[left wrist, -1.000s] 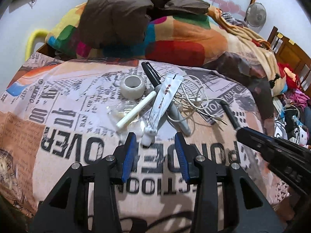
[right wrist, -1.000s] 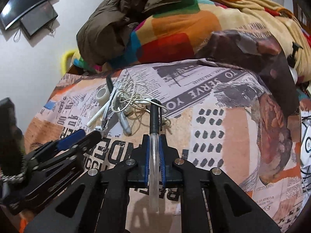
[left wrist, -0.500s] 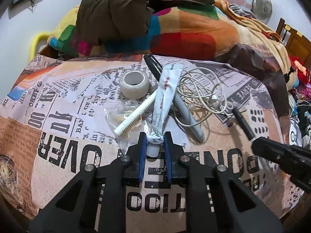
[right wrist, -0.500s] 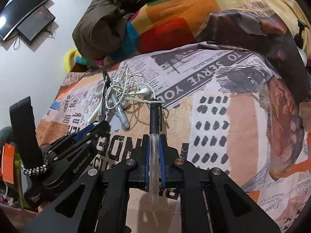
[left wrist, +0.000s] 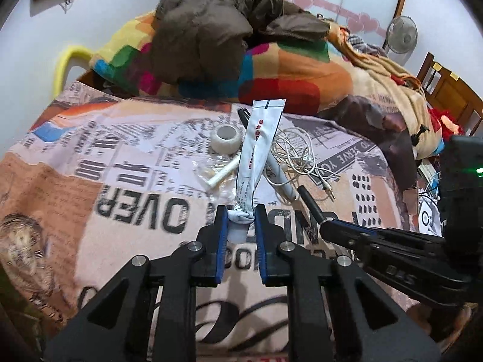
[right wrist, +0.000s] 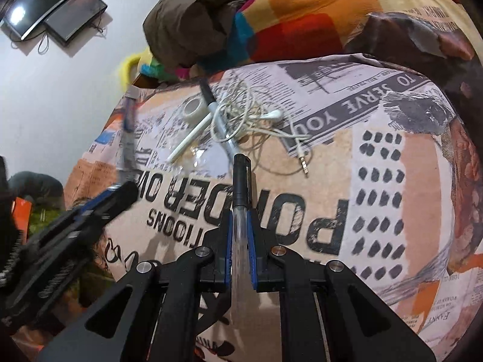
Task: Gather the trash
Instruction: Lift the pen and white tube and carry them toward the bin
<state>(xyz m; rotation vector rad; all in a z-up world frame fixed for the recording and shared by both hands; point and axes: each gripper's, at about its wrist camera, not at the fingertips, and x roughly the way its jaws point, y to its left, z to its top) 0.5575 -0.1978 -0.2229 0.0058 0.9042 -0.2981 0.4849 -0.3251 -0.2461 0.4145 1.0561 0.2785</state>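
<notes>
My left gripper [left wrist: 240, 221] is shut on the capped end of a squeezed white tube [left wrist: 256, 147] with red print, and the tube stands up off the bed. In the right wrist view the same tube [right wrist: 128, 138] shows blurred above the left gripper's fingers [right wrist: 120, 193]. My right gripper [right wrist: 240, 226] is shut on a clear pen with a black cap [right wrist: 241, 181], also seen at the right of the left wrist view as the pen [left wrist: 311, 205]. On the bed lie a tape roll [left wrist: 226, 138], a white stick [left wrist: 223, 173], clear wrap [left wrist: 208, 169], a white marker [left wrist: 279, 175] and tangled earphones [left wrist: 294, 154].
The newspaper-print bedspread [left wrist: 120, 211] covers the bed. A colourful blanket [left wrist: 286, 72] with a brown jacket [left wrist: 211, 30] is heaped at the far side. A fan [left wrist: 403, 34] and a wooden chair [left wrist: 449, 90] stand at the right. Dark screens [right wrist: 54, 6] hang on the wall.
The left gripper closed on the tube's cap end and lifted it off the bed, so the tube now stands upright. The right gripper kept hold of the pen and shifted slightly.
</notes>
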